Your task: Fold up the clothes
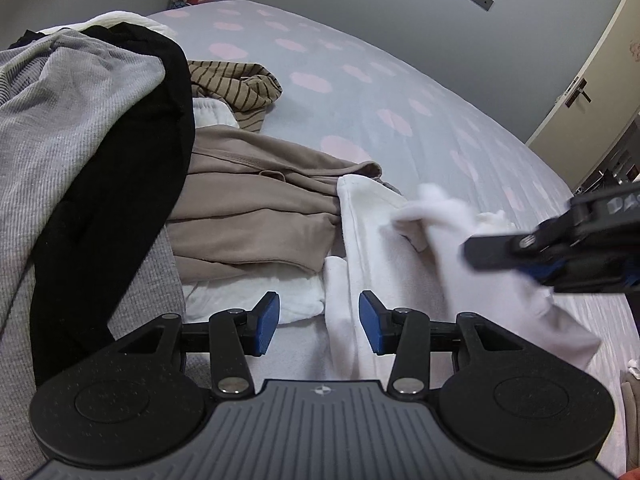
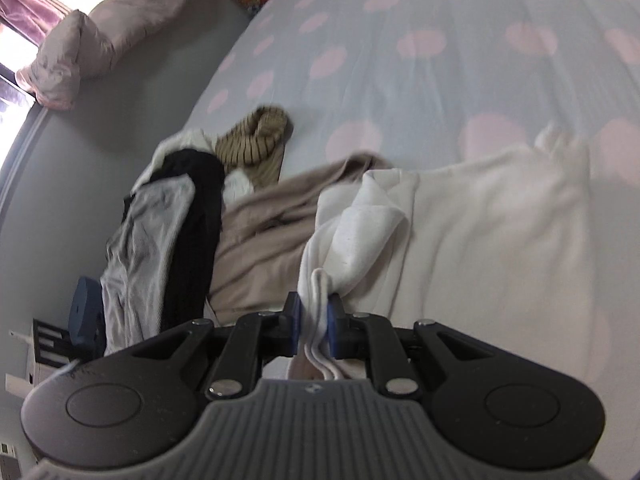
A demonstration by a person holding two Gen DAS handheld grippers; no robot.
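Your right gripper (image 2: 313, 322) is clamped on a bunched edge of the white garment (image 2: 480, 232), which lies spread on the spotted bedsheet (image 2: 400, 92). Your left gripper (image 1: 319, 322) hangs above the garment's near edge with its jaws apart and nothing between the blue pads (image 1: 269, 322). The tan garment (image 1: 256, 208) lies just beside it, touching; the grey and black clothes (image 1: 80, 128) are piled further left.

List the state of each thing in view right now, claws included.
Left claw: open, holding nothing.
Right claw: shut on white garment's edge.
White garment: spread on the bed, one part lifted.
Beige garment: loosely folded, lying flat.
Grey garment: unfolded, heaped.
Black garment: draped over the grey one.
Striped garment: crumpled.
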